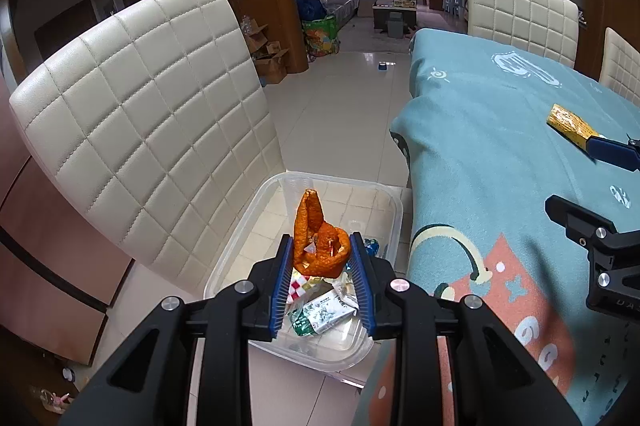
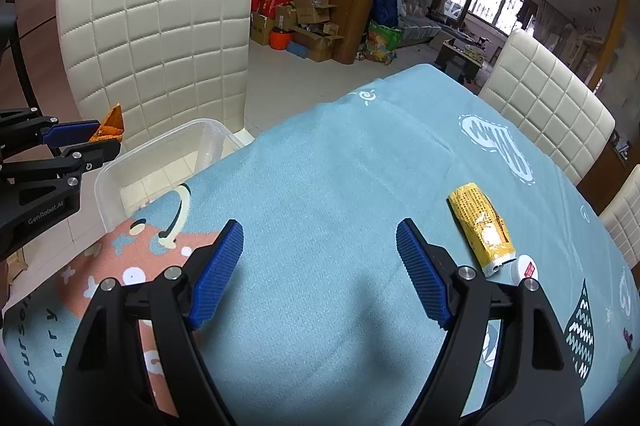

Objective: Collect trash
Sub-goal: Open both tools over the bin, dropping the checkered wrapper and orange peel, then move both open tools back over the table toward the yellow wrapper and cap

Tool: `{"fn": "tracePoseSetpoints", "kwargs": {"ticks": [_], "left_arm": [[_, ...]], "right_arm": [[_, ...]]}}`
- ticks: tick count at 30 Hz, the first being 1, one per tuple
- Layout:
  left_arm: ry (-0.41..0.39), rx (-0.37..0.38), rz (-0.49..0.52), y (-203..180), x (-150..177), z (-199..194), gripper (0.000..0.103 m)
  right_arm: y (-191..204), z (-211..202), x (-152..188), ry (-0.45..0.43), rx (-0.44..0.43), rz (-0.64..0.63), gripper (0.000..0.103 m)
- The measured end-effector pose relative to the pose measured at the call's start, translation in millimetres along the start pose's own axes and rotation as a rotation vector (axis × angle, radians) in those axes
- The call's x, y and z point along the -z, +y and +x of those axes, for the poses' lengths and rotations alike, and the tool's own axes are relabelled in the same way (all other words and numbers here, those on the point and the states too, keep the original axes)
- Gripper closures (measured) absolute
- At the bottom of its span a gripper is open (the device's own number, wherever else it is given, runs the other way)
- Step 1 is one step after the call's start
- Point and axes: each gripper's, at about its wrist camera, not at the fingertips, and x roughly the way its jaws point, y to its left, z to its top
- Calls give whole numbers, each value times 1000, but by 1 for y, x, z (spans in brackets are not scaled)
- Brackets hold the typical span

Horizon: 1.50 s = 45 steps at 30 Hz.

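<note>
There, an orange peel (image 1: 318, 242) was held pinched between the blue pads of the left gripper (image 1: 323, 252), directly above a clear plastic bin (image 1: 394, 214). The peel was curled, one pointed strip standing up past the fingertips. Inside the bin, beneath the peel, a crumpled green-and-white wrapper (image 1: 324, 314) and a red-and-white checked scrap (image 1: 298, 284) were seen lying on the bottom, together with some small blue bits whose nature could not be told. The bin was set on the tiled floor (image 1: 340, 106), between a cream quilted chair (image 1: 148, 106) on its far side and the edge of the table, which was draped with a teal cloth (image 1: 500, 146) that hung down just beside the bin.

On the cloth, well apart from the bin, a torn yellow packet (image 2: 482, 226) was seen lying flat, its lower end touching a small white round item (image 2: 527, 268) that could not be identified. The right gripper (image 2: 320, 258) was held above bare cloth, between the bin and the packet, its jaws spread wide with nothing between them. The packet lay just beyond its right finger (image 2: 424, 278), untouched.
</note>
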Motion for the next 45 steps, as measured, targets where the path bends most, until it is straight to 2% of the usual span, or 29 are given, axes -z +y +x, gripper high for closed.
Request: {"fn": "tracePoseSetpoints", "kwargs": {"ticks": [8,10,12,15,31,43,45], "left_arm": [[31,-2,2,-2,4,8,71],[34,-6,-2,0,6,10,62],[30,-15,-9,3,7,10,49],[35,-17,-30,7,6,11,40],[22,1,10,-14,1,-2,39],[-13,24,116,-73,-12,-30,39],[-18,31,133,-86,-14,-33,33]], "right_arm": [[1,4,-2,6,-5,5,24],[1,6,-2,8,-7,6,24],[2,7,-2,10,-9,6,24],[4,9,-1,13,-11,5,24],[-10,-4,5,-5,6,37,24],[-72,-33,33,-21,44,168,24],[-86,-39,40,-23,55,191,24]]}}
